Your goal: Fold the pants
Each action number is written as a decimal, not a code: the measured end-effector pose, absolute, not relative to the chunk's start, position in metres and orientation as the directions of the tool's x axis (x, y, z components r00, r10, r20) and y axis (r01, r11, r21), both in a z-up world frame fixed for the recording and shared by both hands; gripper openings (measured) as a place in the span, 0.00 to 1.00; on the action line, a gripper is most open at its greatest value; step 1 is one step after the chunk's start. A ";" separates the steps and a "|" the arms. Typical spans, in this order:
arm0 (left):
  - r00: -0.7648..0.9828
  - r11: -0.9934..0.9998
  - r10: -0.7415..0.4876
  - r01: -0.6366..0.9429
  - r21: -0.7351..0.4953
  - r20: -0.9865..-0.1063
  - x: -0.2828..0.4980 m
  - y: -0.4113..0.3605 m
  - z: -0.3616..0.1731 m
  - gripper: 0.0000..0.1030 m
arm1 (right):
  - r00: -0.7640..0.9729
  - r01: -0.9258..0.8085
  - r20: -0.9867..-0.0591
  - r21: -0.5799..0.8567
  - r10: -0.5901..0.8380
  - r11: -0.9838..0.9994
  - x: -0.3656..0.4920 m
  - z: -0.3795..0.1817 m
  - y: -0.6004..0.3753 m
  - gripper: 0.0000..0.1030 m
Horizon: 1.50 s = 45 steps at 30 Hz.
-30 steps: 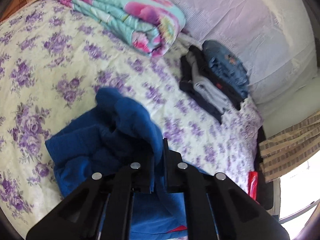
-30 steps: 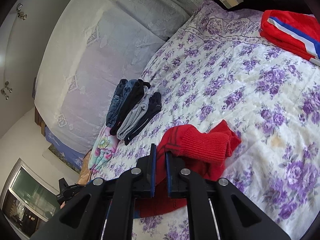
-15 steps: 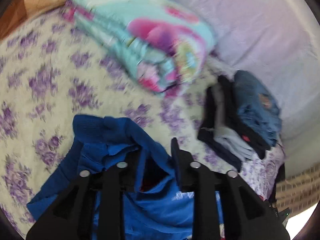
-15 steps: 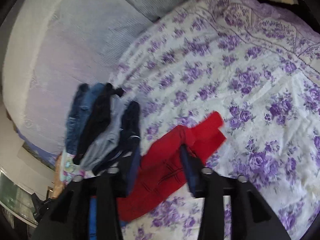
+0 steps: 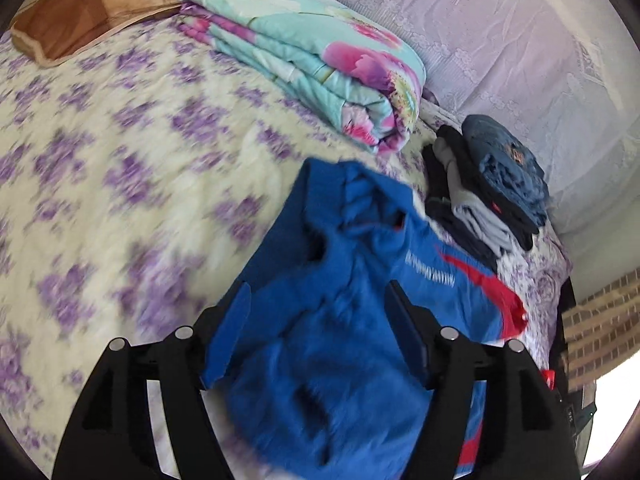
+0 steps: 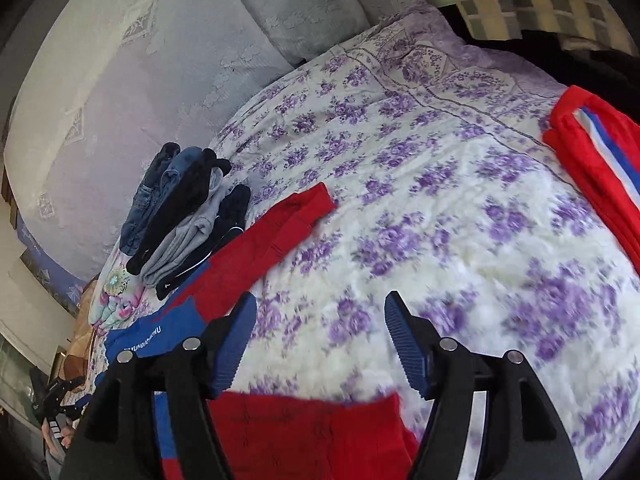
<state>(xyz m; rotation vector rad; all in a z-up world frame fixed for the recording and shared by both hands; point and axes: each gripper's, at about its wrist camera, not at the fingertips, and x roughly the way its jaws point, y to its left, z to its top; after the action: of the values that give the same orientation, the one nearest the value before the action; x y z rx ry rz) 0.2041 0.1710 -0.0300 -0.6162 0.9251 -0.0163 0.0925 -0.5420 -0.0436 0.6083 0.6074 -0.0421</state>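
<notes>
The pants are blue (image 5: pixel 340 360) on one side and red (image 5: pixel 484 284) on the other, and they lie crumpled on the flowered bed sheet (image 5: pixel 100 200). My left gripper (image 5: pixel 320 316) hovers low over the blue part. Its jaws are opening, and loose blue cloth lies between them with no pad pressing on it. In the right wrist view a red leg (image 6: pixel 272 240) stretches toward the upper right, and more red cloth (image 6: pixel 304 436) lies under the gripper's base. My right gripper (image 6: pixel 320 324) is opening too, with only bare sheet (image 6: pixel 440 220) between its jaws.
A stack of folded dark, grey and denim clothes (image 5: pixel 488 184) (image 6: pixel 180 208) sits by the lace-covered wall. Beyond the pants lie a folded floral quilt (image 5: pixel 320 56) and a brown pillow (image 5: pixel 100 8). A red garment with white and blue stripes (image 6: pixel 600 160) lies at the bed's right.
Both grippers were shut on the pants, left on blue cloth and right on red. Both have let go and spread wide, and the cloth has dropped flatter onto the bed.
</notes>
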 end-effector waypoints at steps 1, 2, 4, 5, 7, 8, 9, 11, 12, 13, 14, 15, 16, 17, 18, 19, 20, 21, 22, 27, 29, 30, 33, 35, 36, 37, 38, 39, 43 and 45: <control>0.612 0.829 -0.277 -0.238 -0.506 -0.741 0.190 0.173 -0.032 0.67 | 0.825 0.210 -0.545 0.537 0.146 0.817 0.079 -0.046 -0.542 0.66; 0.608 0.829 -0.282 -0.234 -0.508 -0.742 0.178 0.174 -0.035 0.69 | 0.825 0.209 -0.544 0.550 0.157 0.808 0.065 -0.050 -0.542 0.66; 0.604 0.824 -0.297 -0.230 -0.518 -0.740 0.153 0.179 -0.042 0.75 | 0.821 0.215 -0.545 0.571 0.169 0.792 0.041 -0.060 -0.538 0.66; 0.605 0.820 -0.302 -0.229 -0.524 -0.737 0.146 0.180 -0.045 0.76 | 0.820 0.215 -0.544 0.581 0.178 0.785 0.032 -0.065 -0.535 0.66; 0.599 0.806 -0.325 -0.229 -0.545 -0.732 0.132 0.181 -0.054 0.76 | 0.818 0.205 -0.534 0.617 0.213 0.760 0.016 -0.077 -0.527 0.66; 0.590 0.794 -0.343 -0.234 -0.561 -0.731 0.128 0.181 -0.060 0.76 | 0.817 0.198 -0.528 0.635 0.232 0.747 0.010 -0.083 -0.523 0.66; 0.585 0.782 -0.360 -0.236 -0.577 -0.727 0.125 0.181 -0.064 0.77 | 0.814 0.195 -0.525 0.651 0.250 0.734 0.006 -0.088 -0.520 0.66; 0.577 0.759 -0.393 -0.235 -0.607 -0.716 0.124 0.179 -0.071 0.76 | 0.804 0.185 -0.516 0.690 0.296 0.699 0.003 -0.099 -0.515 0.66; 0.577 0.754 -0.401 -0.234 -0.614 -0.712 0.124 0.178 -0.072 0.76 | 0.799 0.181 -0.510 0.708 0.317 0.682 0.003 -0.104 -0.512 0.66; 0.579 0.748 -0.405 -0.235 -0.620 -0.708 0.126 0.177 -0.074 0.76 | 0.795 0.182 -0.510 0.718 0.329 0.671 0.004 -0.107 -0.509 0.66; 0.581 0.742 -0.407 -0.240 -0.626 -0.705 0.130 0.177 -0.076 0.77 | 0.793 0.186 -0.509 0.726 0.335 0.662 0.005 -0.110 -0.508 0.66; 0.580 0.734 -0.410 -0.247 -0.632 -0.704 0.132 0.177 -0.078 0.77 | 0.794 0.191 -0.507 0.733 0.336 0.653 0.007 -0.112 -0.509 0.66; 0.579 0.722 -0.418 -0.257 -0.643 -0.700 0.137 0.178 -0.081 0.77 | 0.793 0.192 -0.506 0.736 0.339 0.649 0.008 -0.114 -0.508 0.66; 0.578 0.710 -0.425 -0.264 -0.653 -0.696 0.141 0.177 -0.083 0.77 | 0.792 0.192 -0.505 0.740 0.344 0.644 0.009 -0.116 -0.507 0.66; 0.580 0.701 -0.431 -0.268 -0.661 -0.691 0.146 0.177 -0.084 0.77 | 0.789 0.194 -0.507 0.742 0.348 0.641 0.012 -0.118 -0.507 0.66; 0.582 0.697 -0.433 -0.269 -0.665 -0.689 0.151 0.176 -0.085 0.77 | 0.788 0.196 -0.509 0.741 0.348 0.642 0.013 -0.119 -0.507 0.66; 0.583 0.695 -0.430 -0.273 -0.665 -0.689 0.158 0.176 -0.086 0.77 | 0.788 0.193 -0.508 0.741 0.348 0.643 0.015 -0.120 -0.506 0.66; 0.583 0.694 -0.428 -0.278 -0.664 -0.691 0.164 0.176 -0.087 0.76 | 0.788 0.189 -0.505 0.742 0.351 0.644 0.016 -0.120 -0.505 0.66; 0.584 0.692 -0.425 -0.283 -0.664 -0.692 0.169 0.175 -0.088 0.76 | 0.789 0.184 -0.501 0.745 0.355 0.642 0.018 -0.120 -0.505 0.66; 0.587 0.675 -0.425 -0.303 -0.673 -0.689 0.177 0.174 -0.092 0.52 | 0.791 0.178 -0.496 0.747 0.359 0.641 0.027 -0.123 -0.502 0.57; 0.589 0.667 -0.430 -0.304 -0.680 -0.684 0.175 0.176 -0.094 0.44 | 0.794 0.182 -0.493 0.751 0.355 0.634 0.027 -0.125 -0.503 0.52; 0.593 0.660 -0.436 -0.301 -0.688 -0.677 0.174 0.177 -0.095 0.41 | 0.796 0.183 -0.490 0.756 0.357 0.629 0.027 -0.126 -0.504 0.50; 0.601 0.633 -0.468 -0.283 -0.720 -0.648 0.170 0.180 -0.097 0.26 | 0.802 0.182 -0.468 0.783 0.372 0.594 0.024 -0.126 -0.509 0.47; 0.611 0.629 -0.469 -0.277 -0.727 -0.638 0.170 0.180 -0.097 0.21 | 0.802 0.182 -0.455 0.802 0.386 0.569 0.020 -0.128 -0.512 0.46; 0.614 0.628 -0.466 -0.277 -0.727 -0.637 0.168 0.180 -0.097 0.17 | 0.802 0.183 -0.451 0.809 0.392 0.559 0.018 -0.128 -0.513 0.44; 0.616 0.626 -0.465 -0.279 -0.728 -0.636 0.168 0.180 -0.097 0.16 | 0.801 0.182 -0.450 0.811 0.394 0.556 0.017 -0.129 -0.514 0.44; 0.616 0.622 -0.467 -0.281 -0.731 -0.634 0.167 0.182 -0.098 0.14 | 0.801 0.182 -0.451 0.810 0.394 0.557 0.017 -0.129 -0.514 0.42; 0.615 0.611 -0.475 -0.285 -0.739 -0.630 0.167 0.183 -0.099 0.13 | 0.800 0.184 -0.453 0.810 0.394 0.557 0.017 -0.129 -0.514 0.41; 0.618 0.603 -0.483 -0.278 -0.748 -0.620 0.163 0.185 -0.096 0.09 | 0.796 0.193 -0.465 0.801 0.387 0.566 0.029 -0.132 -0.513 0.33; 0.624 0.602 -0.484 -0.271 -0.751 -0.613 0.160 0.186 -0.090 0.09 | 0.796 0.192 -0.458 0.810 0.395 0.554 0.033 -0.134 -0.513 0.18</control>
<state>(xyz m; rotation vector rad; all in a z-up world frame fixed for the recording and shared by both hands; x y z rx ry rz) 0.1600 0.1860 -0.0904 -0.9506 0.9234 -0.1460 0.0330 -0.5128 -0.1340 0.9957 0.6657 0.1310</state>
